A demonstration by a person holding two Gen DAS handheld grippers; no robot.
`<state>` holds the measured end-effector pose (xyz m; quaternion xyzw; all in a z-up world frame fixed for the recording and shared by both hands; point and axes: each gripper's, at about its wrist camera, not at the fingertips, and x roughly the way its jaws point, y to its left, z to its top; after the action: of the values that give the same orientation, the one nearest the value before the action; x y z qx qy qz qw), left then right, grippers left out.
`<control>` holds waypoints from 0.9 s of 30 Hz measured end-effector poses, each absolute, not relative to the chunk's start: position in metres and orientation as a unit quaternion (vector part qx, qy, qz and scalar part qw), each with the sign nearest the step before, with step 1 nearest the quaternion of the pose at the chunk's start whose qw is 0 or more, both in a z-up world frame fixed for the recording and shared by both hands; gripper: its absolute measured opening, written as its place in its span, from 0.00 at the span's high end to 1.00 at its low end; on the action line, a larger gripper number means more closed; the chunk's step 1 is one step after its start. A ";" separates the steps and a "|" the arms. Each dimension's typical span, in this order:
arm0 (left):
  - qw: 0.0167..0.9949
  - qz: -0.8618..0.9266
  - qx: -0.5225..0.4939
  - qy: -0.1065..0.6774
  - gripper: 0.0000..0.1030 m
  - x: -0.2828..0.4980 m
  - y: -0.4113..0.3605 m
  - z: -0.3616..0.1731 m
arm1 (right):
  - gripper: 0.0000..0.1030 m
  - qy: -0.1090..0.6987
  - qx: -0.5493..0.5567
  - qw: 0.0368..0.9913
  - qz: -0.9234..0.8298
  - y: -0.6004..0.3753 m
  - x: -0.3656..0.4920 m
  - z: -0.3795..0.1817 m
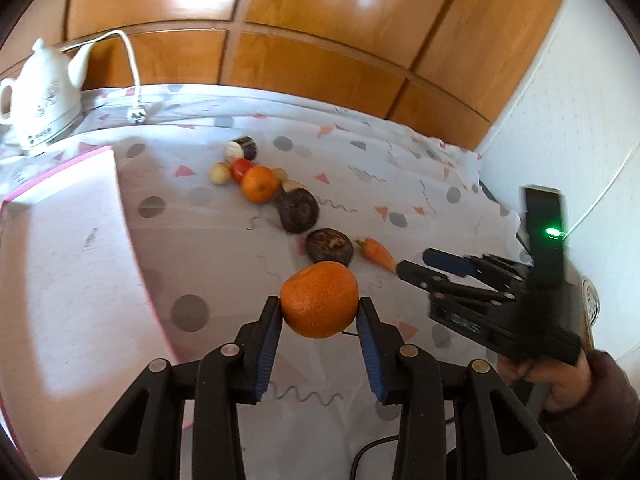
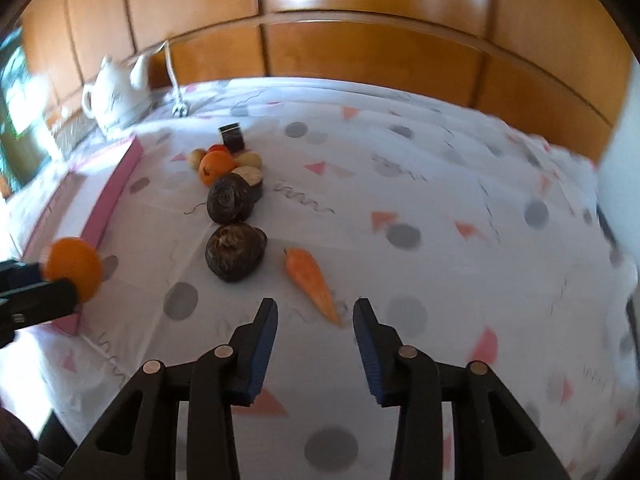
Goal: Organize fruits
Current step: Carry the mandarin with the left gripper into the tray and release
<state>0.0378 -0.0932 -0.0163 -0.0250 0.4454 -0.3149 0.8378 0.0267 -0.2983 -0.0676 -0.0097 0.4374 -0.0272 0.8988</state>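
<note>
My left gripper (image 1: 319, 306) is shut on an orange (image 1: 319, 299) and holds it above the patterned tablecloth; it also shows at the left edge of the right wrist view, the orange (image 2: 74, 267) beside the pink box. My right gripper (image 2: 316, 308) is open and empty, just in front of a carrot (image 2: 310, 280). It appears in the left wrist view (image 1: 416, 264) next to the carrot (image 1: 378, 254). A row on the cloth holds two dark round beets (image 2: 235, 252) (image 2: 230, 199), a second orange (image 2: 216, 166), a red tomato (image 1: 241, 168) and small pale pieces.
A pink-rimmed white box (image 1: 60, 264) stands at the left. A white teapot (image 1: 42, 92) with a cable and plug (image 1: 136, 114) sits at the back left. A small dark block (image 2: 232, 136) lies behind the row. Wooden panelling runs behind the table.
</note>
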 end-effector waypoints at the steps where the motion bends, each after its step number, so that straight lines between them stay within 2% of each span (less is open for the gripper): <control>1: 0.841 -0.310 -0.029 0.443 0.63 0.038 -0.087 -0.015 | 0.61 0.442 -0.019 0.896 -0.028 -0.297 0.032 -0.070; 5: 0.850 -0.292 -0.049 0.436 0.63 0.040 -0.063 -0.009 | 0.63 0.484 -0.043 0.874 -0.014 -0.297 0.059 -0.090; 7: 0.856 -0.278 -0.064 0.431 0.63 0.044 -0.047 -0.005 | 0.72 0.494 -0.038 0.868 -0.008 -0.300 0.062 -0.096; 8: 0.862 -0.266 -0.072 0.426 0.63 0.048 -0.034 -0.003 | 0.82 0.491 -0.036 0.870 -0.005 -0.300 0.061 -0.095; 19: 0.900 -0.088 -0.113 0.411 0.63 0.110 0.087 -0.008 | 0.83 0.491 -0.055 0.869 -0.005 -0.296 0.061 -0.096; 27: 0.907 0.000 -0.084 0.413 0.61 0.137 0.101 -0.020 | 0.83 0.487 -0.063 0.871 -0.003 -0.293 0.060 -0.096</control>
<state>0.1374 0.1008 -0.0200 -0.0836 0.4128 0.0002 0.9070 0.0596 -0.2934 -0.0962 -0.0627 0.4873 -0.0026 0.8710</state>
